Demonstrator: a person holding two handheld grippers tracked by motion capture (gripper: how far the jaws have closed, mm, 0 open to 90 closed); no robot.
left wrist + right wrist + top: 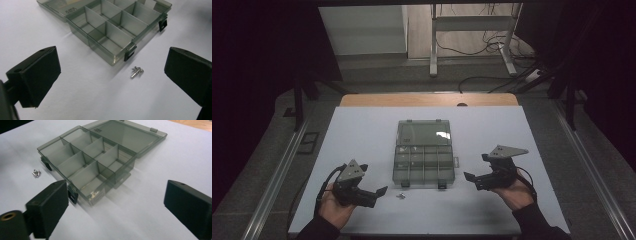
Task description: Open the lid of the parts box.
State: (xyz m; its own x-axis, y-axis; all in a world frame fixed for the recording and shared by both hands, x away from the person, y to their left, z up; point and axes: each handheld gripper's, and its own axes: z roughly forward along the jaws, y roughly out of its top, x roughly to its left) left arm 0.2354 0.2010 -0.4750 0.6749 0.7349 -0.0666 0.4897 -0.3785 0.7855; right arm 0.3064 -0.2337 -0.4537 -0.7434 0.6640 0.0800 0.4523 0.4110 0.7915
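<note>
Left gripper (382, 191): held in the person's left hand (333, 209) at the near left of the table (362, 130), jaws spread wide with nothing between them; it points toward the box's near left corner.

Screws (401, 195): a few small silver screws lie bunched together on the bare table, just in front of the box's near left latch (130, 53) — close to it but not touching. In the left gripper view they sit between the two jaws, farther ahead (136, 72).

How the screws will handle: likely very light, hard and smooth, so they could roll or skid away if nudged. They lie touching, so one pinch may drag its neighbours along. The best hold is probably across the shank of the outermost screw, pads coming straight down and closing gently.

Box (423, 162): a smoky clear plastic organiser at the table's middle, lid (423, 132) folded flat open behind it, the compartments looking empty. It is stiff and light, so it may slide if bumped. The near left compartment (110, 43) is the closest drop spot.

Right gripper (468, 177): held in the person's right hand (513, 194) at the near right, jaws wide apart and empty, aimed at the box's right side. From its own view the box (87, 162) sits just ahead — the screws (36, 173) beyond the far corner.
</note>
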